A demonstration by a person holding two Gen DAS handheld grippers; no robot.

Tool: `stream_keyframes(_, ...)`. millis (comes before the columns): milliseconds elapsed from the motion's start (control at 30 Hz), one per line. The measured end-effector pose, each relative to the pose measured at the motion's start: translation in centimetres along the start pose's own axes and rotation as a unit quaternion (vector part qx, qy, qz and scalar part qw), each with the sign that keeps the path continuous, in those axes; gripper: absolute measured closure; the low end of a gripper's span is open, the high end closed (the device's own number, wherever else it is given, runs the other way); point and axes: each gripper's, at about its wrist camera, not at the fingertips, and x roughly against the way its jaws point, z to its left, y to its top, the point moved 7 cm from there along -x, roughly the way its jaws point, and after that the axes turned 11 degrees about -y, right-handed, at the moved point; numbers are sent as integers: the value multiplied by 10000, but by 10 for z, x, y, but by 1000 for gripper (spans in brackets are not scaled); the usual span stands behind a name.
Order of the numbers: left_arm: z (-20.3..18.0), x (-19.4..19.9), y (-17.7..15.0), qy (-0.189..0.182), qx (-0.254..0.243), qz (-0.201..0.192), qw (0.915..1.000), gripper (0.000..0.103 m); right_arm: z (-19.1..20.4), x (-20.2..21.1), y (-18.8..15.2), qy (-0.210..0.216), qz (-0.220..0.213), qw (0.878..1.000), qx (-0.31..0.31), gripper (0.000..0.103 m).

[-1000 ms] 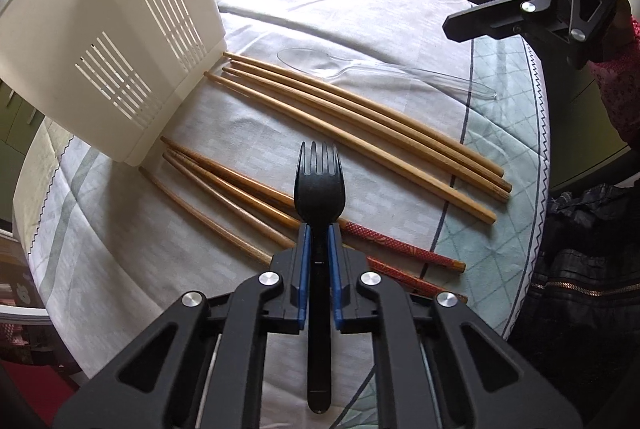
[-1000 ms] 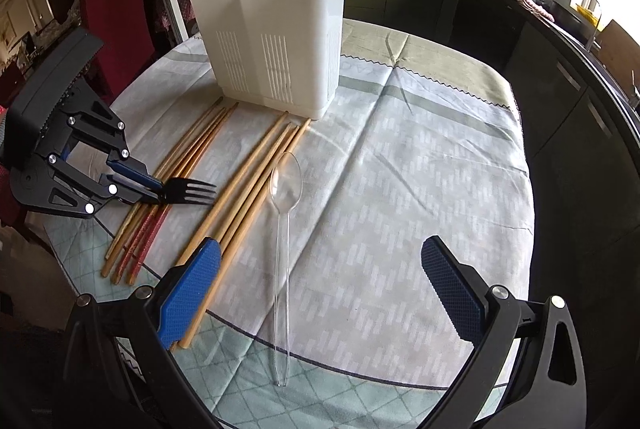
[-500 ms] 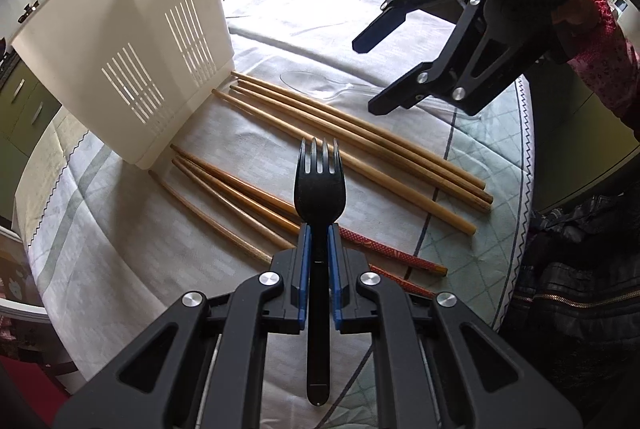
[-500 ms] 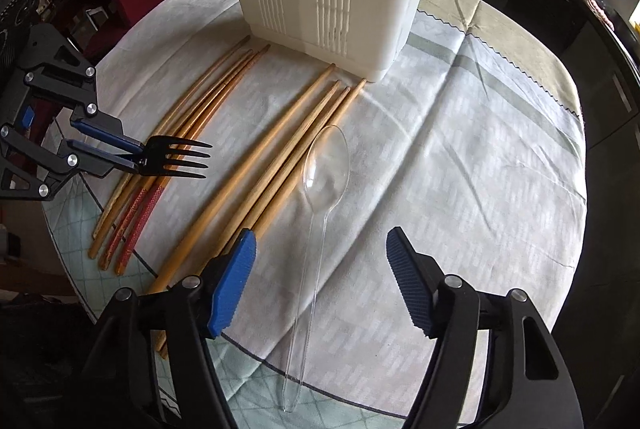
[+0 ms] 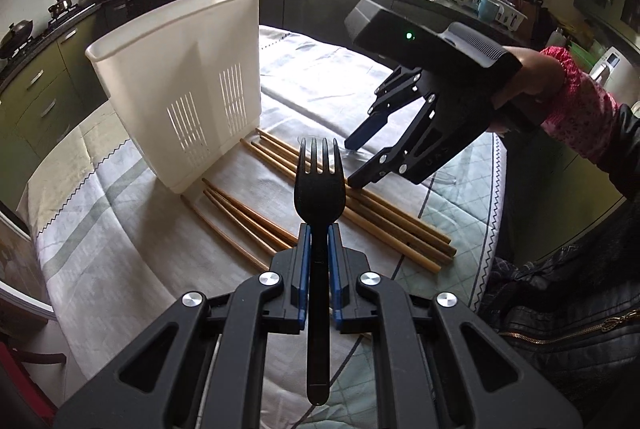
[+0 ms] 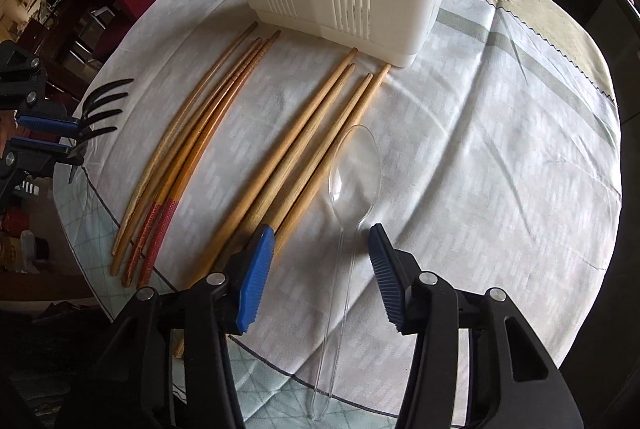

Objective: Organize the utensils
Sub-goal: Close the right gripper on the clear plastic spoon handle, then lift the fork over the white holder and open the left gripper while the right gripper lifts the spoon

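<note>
1. Kitchen cabinets and a sink under a bright window ring a round worktop [image 6: 500, 117] covered by a pale patterned cloth; a white slotted utensil holder [image 5: 188, 85] stands upright near its far side.

2. At the left, the left tool [image 5: 319, 261] is clenched on the neck of a black plastic fork [image 5: 319, 189], tines forward, lifted clear of the cloth. It looks light and fairly stiff, and the grip close under the head should keep it from swinging.

3. Next lie four darker chopsticks [image 6: 188, 157], two with red ends, then four paler chopsticks [image 6: 304, 149], all flat on the cloth with their tips just short of the holder. Light, rigid and round, they would likely roll; a hold near the middle seems safest.

4. Right of them lies a clear plastic spoon [image 6: 352, 169], bowl toward the holder. The right tool [image 6: 320, 261] is closing with the spoon's thin handle between its pads, not yet pressed. The spoon looks light, slick and brittle (a hard squeeze might crack it), so the handle just below the bowl seems the best place.

5. Hard to make out: the spoon nearly vanishes in the left wrist view; the holder's inside and any compartments are unseen, and its top is cut off in the right wrist view.
</note>
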Motion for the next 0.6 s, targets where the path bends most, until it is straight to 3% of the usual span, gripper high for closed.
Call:
stream_keyframes(33,1,2,3,11,-3,-55,10000,94,1,1,0,41,8,10000,-6,63)
stream_keyframes(100,1,9,7,49,-7,-180,9998,94,11,5,-4,384,33,9992,-54,93)
stream_keyframes(133,-1,10,10,50,5,-232,9997,94,14,5,-3,545,39,9984,-108,94)
stream_keyframes(333,0,27,21,111,81,-552,9984,94,17,9,3,192,-235,9993,-202,94)
stream_keyframes(600,5,53,46,217,179,-1105,9935,94,3,56,-4,368,-1078,9923,-485,94)
